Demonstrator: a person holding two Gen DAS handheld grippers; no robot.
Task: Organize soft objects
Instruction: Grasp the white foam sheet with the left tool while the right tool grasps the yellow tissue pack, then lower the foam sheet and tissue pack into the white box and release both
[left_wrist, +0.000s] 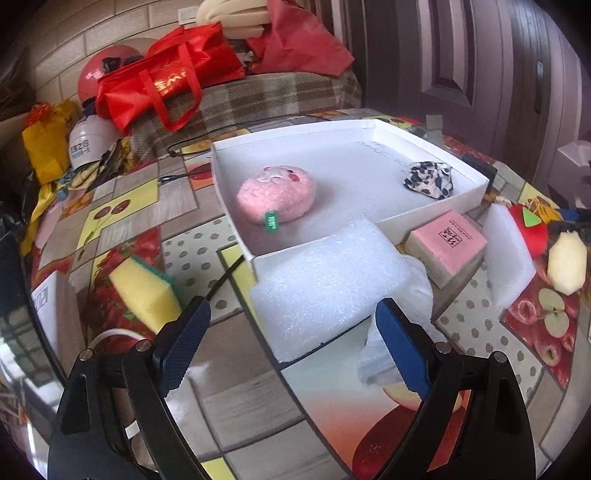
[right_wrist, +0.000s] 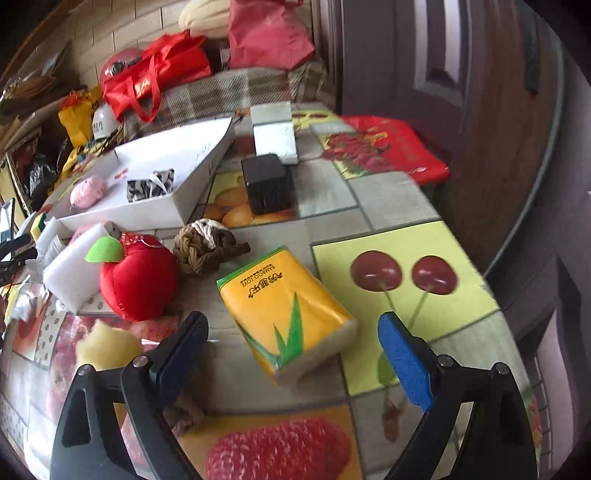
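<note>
White tray (left_wrist: 476, 192) holds two items: pink plush (left_wrist: 276, 195); leopard-print cloth (left_wrist: 430, 180)

Ahead of your left gripper (left_wrist: 291, 325) a white foam block (left_wrist: 325, 284) fills the gap between the spread fingers and leans over the near wall of the white box (left_wrist: 428, 218). Inside the box you have bare floor between the pink plush toy (left_wrist: 276, 194) and the spotted cloth (left_wrist: 430, 180). A yellow sponge (left_wrist: 144, 291) crowds your left side. Your right gripper (right_wrist: 293, 332) faces a yellow tissue pack (right_wrist: 286, 314); the red plush apple (right_wrist: 138, 282) and a rope knot (right_wrist: 205, 249) block the left, while cherry-print tablecloth (right_wrist: 406, 280) lies open to the right.
</note>
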